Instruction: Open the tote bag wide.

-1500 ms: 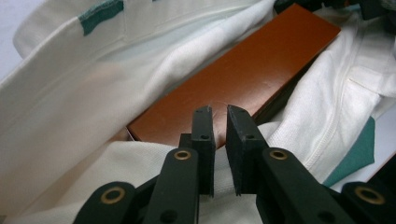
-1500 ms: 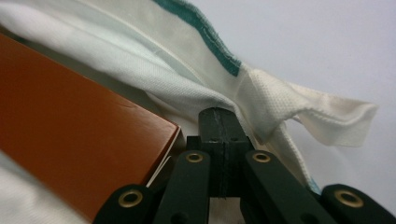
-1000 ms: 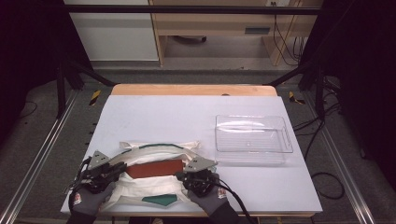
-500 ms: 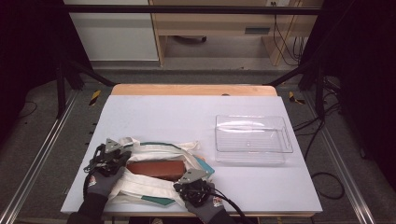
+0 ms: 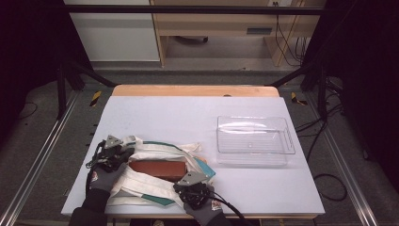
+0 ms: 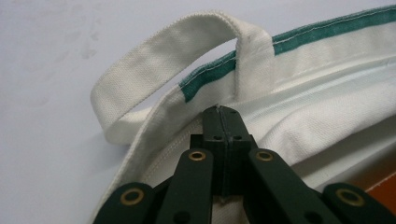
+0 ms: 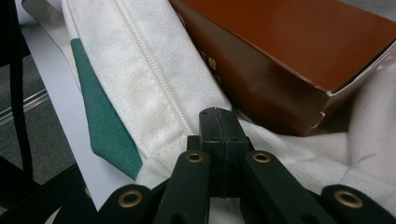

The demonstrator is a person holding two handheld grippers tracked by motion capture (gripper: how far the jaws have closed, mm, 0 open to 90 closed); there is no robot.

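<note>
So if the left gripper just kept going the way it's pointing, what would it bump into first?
The left gripper has its jaws shut at the white bag; straight ahead lies its green-trimmed edge, then probably the handle loop.

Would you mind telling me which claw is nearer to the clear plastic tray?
The right claw: it sits at the bag's near edge, left of the clear plastic tray. The left claw is at the bag's far left end, farther away.
</note>
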